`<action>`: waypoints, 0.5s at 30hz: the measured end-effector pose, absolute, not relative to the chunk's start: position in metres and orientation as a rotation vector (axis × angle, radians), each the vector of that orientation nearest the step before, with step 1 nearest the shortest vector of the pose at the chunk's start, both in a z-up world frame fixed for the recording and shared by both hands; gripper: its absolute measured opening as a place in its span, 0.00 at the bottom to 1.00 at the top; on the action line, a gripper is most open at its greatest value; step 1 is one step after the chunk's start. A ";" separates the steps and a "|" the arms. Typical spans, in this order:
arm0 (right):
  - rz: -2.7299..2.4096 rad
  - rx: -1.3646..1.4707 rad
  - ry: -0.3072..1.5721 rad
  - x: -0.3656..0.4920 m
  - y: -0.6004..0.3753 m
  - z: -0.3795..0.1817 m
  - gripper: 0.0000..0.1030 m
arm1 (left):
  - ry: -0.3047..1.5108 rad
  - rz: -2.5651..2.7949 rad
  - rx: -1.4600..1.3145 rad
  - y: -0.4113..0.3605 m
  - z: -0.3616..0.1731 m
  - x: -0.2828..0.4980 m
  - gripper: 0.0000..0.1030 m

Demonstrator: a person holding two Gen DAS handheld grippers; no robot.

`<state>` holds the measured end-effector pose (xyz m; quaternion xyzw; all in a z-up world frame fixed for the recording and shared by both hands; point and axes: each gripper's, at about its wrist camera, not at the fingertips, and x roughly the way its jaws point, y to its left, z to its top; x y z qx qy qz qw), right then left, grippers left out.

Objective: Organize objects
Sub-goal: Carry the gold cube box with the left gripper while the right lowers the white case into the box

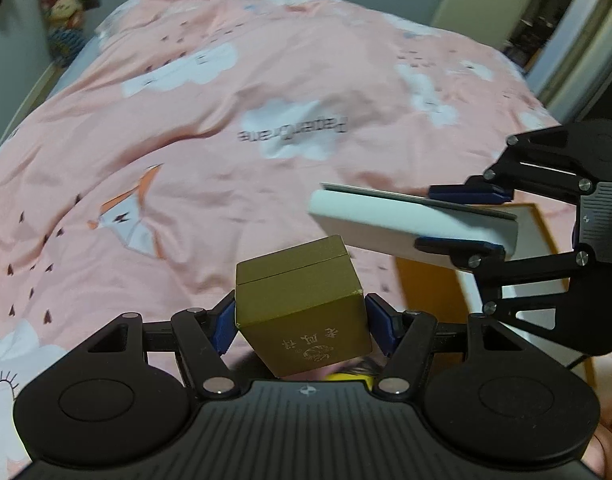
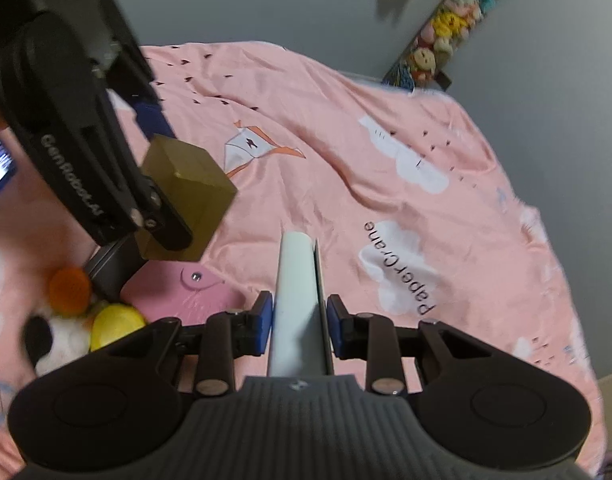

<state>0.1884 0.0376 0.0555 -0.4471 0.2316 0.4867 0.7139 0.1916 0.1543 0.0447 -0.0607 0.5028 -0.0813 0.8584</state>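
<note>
Above the pink bedspread (image 1: 194, 152), the left gripper (image 1: 300, 318) reaches level toward 12 o'clock, its blue pads clamped on a gold cube box (image 1: 302, 304) tilted corner-up. The right gripper (image 2: 300, 322) pinches a thin white book (image 2: 298, 308) on edge, long axis along its fingers toward 12 o'clock, entering the left view from 3 o'clock.

Both wrist cams look fwd, close over shared pink bedspread (image 1: 186, 152).
</note>
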 end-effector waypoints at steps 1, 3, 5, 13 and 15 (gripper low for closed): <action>1.075 -1.006 0.496 0.183 0.031 0.060 0.30 | 1.051 -0.187 -0.118 0.147 0.048 0.189 0.73; 1.065 -1.038 0.468 0.173 0.018 0.068 0.30 | 1.043 -0.222 -0.106 0.134 0.055 0.186 0.73; 1.046 -1.069 0.442 0.165 0.002 0.075 0.30 | 1.035 -0.262 -0.099 0.121 0.063 0.183 0.73; 0.953 -1.191 0.413 0.148 -0.059 0.077 0.30 | 1.036 -0.408 -0.046 0.070 0.078 0.185 0.73; 0.955 -1.231 0.414 0.144 -0.070 0.067 0.30 | 1.049 -0.435 -0.028 0.059 0.076 0.189 0.73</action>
